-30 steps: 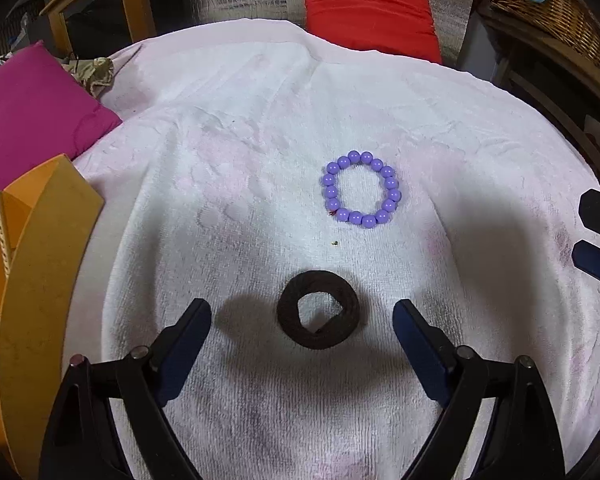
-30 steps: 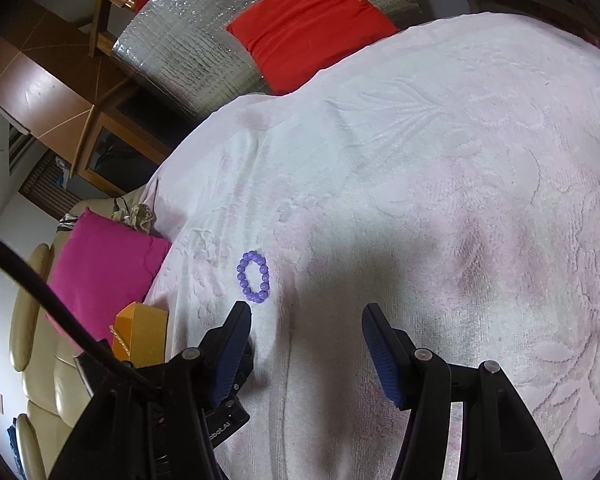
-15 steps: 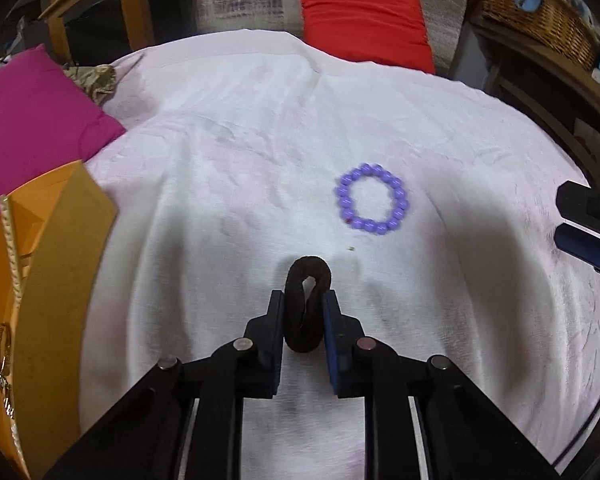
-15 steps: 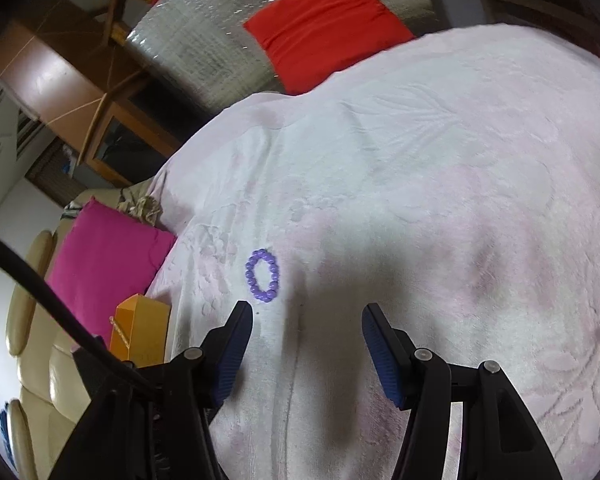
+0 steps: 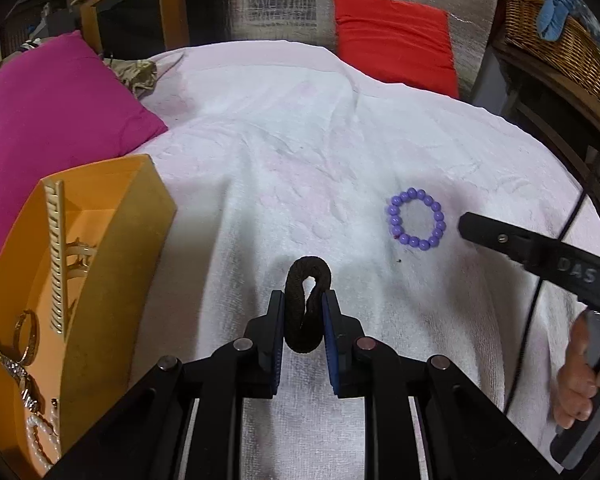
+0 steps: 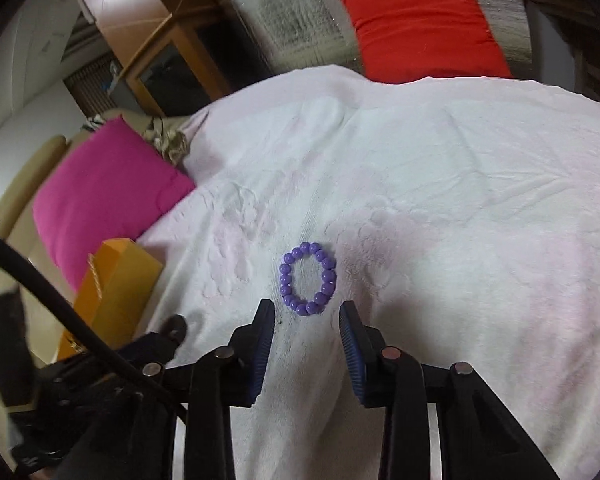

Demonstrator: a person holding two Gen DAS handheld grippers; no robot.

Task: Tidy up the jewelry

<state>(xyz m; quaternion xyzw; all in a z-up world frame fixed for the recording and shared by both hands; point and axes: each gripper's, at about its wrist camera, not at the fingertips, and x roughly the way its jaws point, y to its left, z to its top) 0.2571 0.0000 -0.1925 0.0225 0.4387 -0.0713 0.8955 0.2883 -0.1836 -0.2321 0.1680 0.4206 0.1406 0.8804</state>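
Since a second ago the left gripper (image 5: pixel 303 312) has clamped onto the dark brown hair tie (image 5: pixel 306 307), squeezing it into a narrow loop lifted off the white towel (image 5: pixel 300 152), while the right gripper (image 6: pixel 306 330) has swung in with jaws parted just short of the purple bead bracelet (image 6: pixel 309 278). Inside the orange box (image 5: pixel 112 264) already lie a comb, a claw clip, a gold bangle and pearls. Two pieces seem left: the tie, gripped but not yet boxed, and the bracelet on the towel, ungrasped.
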